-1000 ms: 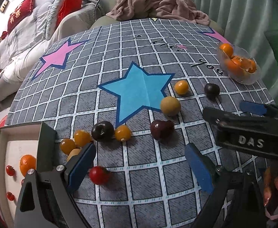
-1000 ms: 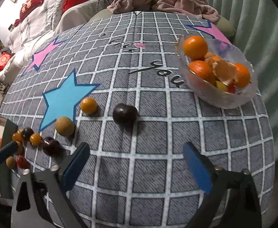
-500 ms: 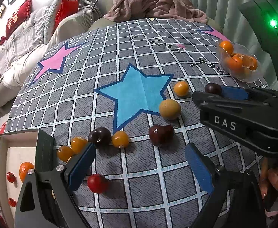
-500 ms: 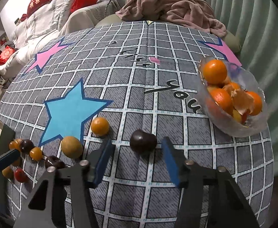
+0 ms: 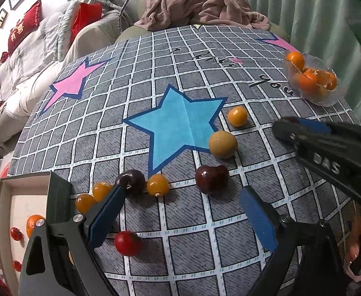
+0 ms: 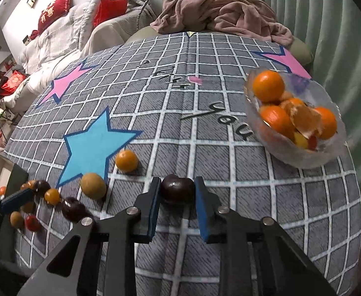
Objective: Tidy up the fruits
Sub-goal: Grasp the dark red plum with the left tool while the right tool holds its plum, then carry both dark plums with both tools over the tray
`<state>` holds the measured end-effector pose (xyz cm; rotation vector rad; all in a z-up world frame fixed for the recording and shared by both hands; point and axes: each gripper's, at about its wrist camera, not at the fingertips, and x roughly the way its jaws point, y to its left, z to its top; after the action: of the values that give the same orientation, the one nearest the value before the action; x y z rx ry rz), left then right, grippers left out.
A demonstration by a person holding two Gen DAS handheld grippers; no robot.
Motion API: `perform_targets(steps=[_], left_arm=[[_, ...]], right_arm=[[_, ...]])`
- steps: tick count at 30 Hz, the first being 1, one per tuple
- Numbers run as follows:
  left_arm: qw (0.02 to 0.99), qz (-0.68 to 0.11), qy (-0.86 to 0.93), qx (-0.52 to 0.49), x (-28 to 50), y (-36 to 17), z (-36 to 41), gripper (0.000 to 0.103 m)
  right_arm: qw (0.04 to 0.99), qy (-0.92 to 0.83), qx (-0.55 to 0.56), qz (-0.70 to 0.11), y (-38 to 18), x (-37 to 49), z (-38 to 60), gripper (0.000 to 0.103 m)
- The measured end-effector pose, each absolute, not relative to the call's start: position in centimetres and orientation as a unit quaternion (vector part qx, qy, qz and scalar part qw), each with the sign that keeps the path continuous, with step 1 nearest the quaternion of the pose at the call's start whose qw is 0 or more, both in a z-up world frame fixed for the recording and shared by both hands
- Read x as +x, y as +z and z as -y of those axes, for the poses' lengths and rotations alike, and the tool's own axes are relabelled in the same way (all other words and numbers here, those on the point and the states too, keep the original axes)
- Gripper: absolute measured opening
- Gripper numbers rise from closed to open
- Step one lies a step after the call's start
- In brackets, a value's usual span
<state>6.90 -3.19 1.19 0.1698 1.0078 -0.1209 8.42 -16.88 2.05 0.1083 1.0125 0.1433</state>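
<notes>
My right gripper point(image 6: 177, 191) is shut on a dark cherry point(image 6: 178, 188) that rests on the grid tablecloth. A clear bowl point(image 6: 303, 157) of oranges stands to its right. My left gripper point(image 5: 180, 208) is open and empty above the cloth. Ahead of it lie a dark cherry point(image 5: 212, 178), a tan round fruit point(image 5: 222, 144), an orange kumquat point(image 5: 237, 116), another kumquat point(image 5: 157, 185), a second dark cherry point(image 5: 130, 181) and a red cherry tomato point(image 5: 127, 243). The right gripper's body point(image 5: 328, 153) crosses the left wrist view.
A white box point(image 5: 5, 212) holding an orange and small red fruits sits at the table's left edge. A bed with red pillows point(image 6: 54, 12) and a chair with a pink blanket point(image 6: 219, 14) stand behind the round table. A green curtain is on the right.
My right gripper moved forward to the dark cherry and closed its fingers on it. The left gripper stayed open and shifted slightly.
</notes>
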Motion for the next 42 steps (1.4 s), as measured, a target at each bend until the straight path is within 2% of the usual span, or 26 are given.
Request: perform_targets(steps=[3, 10, 11, 12, 16, 17, 20, 23, 24, 31, 40, 41, 42], left_arm=[[0.872, -0.477, -0.057, 0.090, 6.9, 1.2, 3.5, 0.092], [0.875, -0.466, -0.062, 0.119, 7.2, 1.3, 5.2, 0.090], [0.876, -0.462, -0.060, 0.125, 7.2, 1.3, 5.3, 0.081], [0.877, -0.458, -0.056, 0.137, 7.2, 1.3, 5.5, 0.078], [0.873, -0.460, -0.062, 0.151, 7.3, 1.3, 6.1, 0.075], [0.870, -0.462, -0.064, 0.157, 7.3, 1.1, 6.3, 0.064], [0.872, -0.457, -0.066, 0.165, 7.2, 0.8, 6.7, 0.061], [0.873, -0.447, -0.067, 0.184, 6.9, 0.7, 7.0, 0.035], [0.873, -0.449, -0.075, 0.176, 6.8, 0.8, 6.9, 0.030], [0.873, -0.472, -0.113, 0.039, 7.0, 2.0, 3.0, 0.028], [0.881, -0.457, -0.108, 0.053, 6.1, 2.1, 3.2, 0.029], [0.882, -0.456, -0.106, 0.060, 6.1, 2.1, 3.4, 0.035], [0.882, -0.454, -0.099, 0.074, 6.1, 2.0, 3.7, 0.053]], right_arm=[[0.869, 0.069, 0.063, -0.485, 2.0, 7.6, 17.6, 0.029], [0.867, 0.077, 0.071, -0.488, 2.3, 6.1, 18.3, 0.029], [0.867, 0.078, 0.071, -0.487, 2.4, 5.9, 18.3, 0.029], [0.867, 0.079, 0.072, -0.487, 2.5, 5.7, 18.4, 0.029], [0.866, 0.081, 0.082, -0.487, 2.7, 5.0, 18.7, 0.029], [0.866, 0.081, 0.085, -0.486, 2.8, 4.8, 18.7, 0.029], [0.867, 0.083, 0.087, -0.484, 3.0, 4.4, 18.8, 0.029], [0.867, 0.084, 0.094, -0.483, 3.2, 4.0, 19.0, 0.029], [0.866, 0.085, 0.098, -0.482, 3.3, 3.8, 19.0, 0.029], [0.869, 0.092, 0.106, -0.475, 4.0, 2.3, 19.2, 0.029], [0.866, 0.097, 0.113, -0.477, 3.9, 1.7, 19.3, 0.029], [0.866, 0.097, 0.113, -0.477, 3.9, 1.7, 19.3, 0.029], [0.866, 0.097, 0.113, -0.477, 3.9, 1.6, 19.3, 0.029]])
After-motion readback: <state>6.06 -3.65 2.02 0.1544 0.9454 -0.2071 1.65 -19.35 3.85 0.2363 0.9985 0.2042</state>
